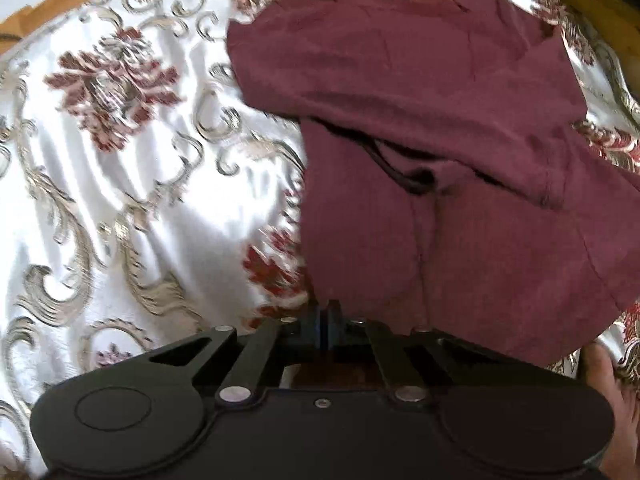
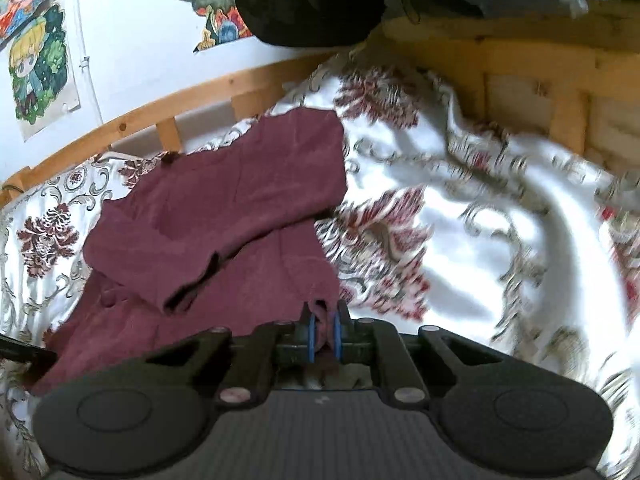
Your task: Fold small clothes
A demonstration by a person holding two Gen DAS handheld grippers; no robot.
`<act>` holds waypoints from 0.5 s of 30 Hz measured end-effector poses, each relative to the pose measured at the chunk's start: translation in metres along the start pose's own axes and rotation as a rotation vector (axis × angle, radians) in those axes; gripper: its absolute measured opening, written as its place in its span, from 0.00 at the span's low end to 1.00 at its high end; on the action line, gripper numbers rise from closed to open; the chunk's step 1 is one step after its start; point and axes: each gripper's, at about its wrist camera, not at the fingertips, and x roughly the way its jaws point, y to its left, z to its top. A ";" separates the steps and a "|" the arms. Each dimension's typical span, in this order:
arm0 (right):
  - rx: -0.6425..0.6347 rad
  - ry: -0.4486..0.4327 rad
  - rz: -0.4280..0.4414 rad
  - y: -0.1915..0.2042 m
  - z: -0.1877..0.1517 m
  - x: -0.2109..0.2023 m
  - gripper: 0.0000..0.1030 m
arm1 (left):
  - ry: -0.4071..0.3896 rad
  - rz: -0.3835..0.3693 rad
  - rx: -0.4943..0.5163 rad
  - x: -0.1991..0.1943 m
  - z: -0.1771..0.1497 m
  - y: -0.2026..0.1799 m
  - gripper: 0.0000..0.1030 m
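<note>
A small maroon garment point(image 1: 420, 92) lies crumpled on the bed, its upper part folded over the lower. In the left wrist view my left gripper point(image 1: 325, 322) is shut at the garment's near left corner. The cloth runs down to the fingertips and shows again under the linkage. In the right wrist view the same garment point(image 2: 224, 200) spreads to the left and ahead. My right gripper point(image 2: 325, 330) is shut on its near right corner, with a bunch of maroon cloth pinched between the blue-edged pads.
A white bedspread point(image 1: 132, 184) with maroon flowers and silver scrolls covers the bed. A wooden bed rail point(image 2: 168, 100) runs along the far side, with wooden boards point(image 2: 540, 80) at the right. A hand point(image 1: 612, 400) shows at the lower right. Dark bundles point(image 2: 312, 0) sit above.
</note>
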 end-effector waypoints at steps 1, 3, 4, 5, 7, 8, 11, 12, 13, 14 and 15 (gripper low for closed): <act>-0.016 -0.010 0.011 -0.001 0.003 -0.004 0.09 | -0.021 0.008 0.007 -0.008 0.001 0.001 0.02; -0.088 -0.027 0.013 0.002 0.007 -0.014 0.09 | -0.050 0.020 0.028 -0.020 0.003 -0.001 0.02; -0.113 -0.029 0.014 0.004 0.008 -0.017 0.09 | -0.065 0.028 0.042 -0.026 0.003 -0.003 0.02; -0.127 -0.027 0.016 0.005 0.009 -0.020 0.09 | -0.071 0.034 0.049 -0.029 0.003 -0.004 0.02; -0.140 -0.011 0.013 0.006 0.007 -0.019 0.09 | -0.061 0.038 0.048 -0.028 0.002 -0.004 0.02; -0.141 0.004 0.009 0.007 0.004 -0.016 0.09 | -0.049 0.033 0.043 -0.024 0.000 -0.002 0.02; -0.149 0.065 -0.010 0.007 -0.005 -0.003 0.10 | -0.009 0.017 0.043 -0.013 -0.001 -0.001 0.05; -0.170 0.082 -0.015 0.009 -0.007 0.000 0.11 | 0.000 0.026 0.051 -0.012 -0.002 -0.002 0.14; -0.190 0.092 -0.015 0.011 -0.010 0.001 0.12 | 0.005 0.035 0.058 -0.012 -0.002 -0.003 0.24; -0.212 0.097 -0.014 0.012 -0.011 0.001 0.15 | 0.003 0.043 0.061 -0.013 -0.002 -0.003 0.29; -0.238 0.100 -0.016 0.013 -0.012 0.000 0.22 | -0.005 0.041 0.058 -0.015 -0.001 -0.002 0.38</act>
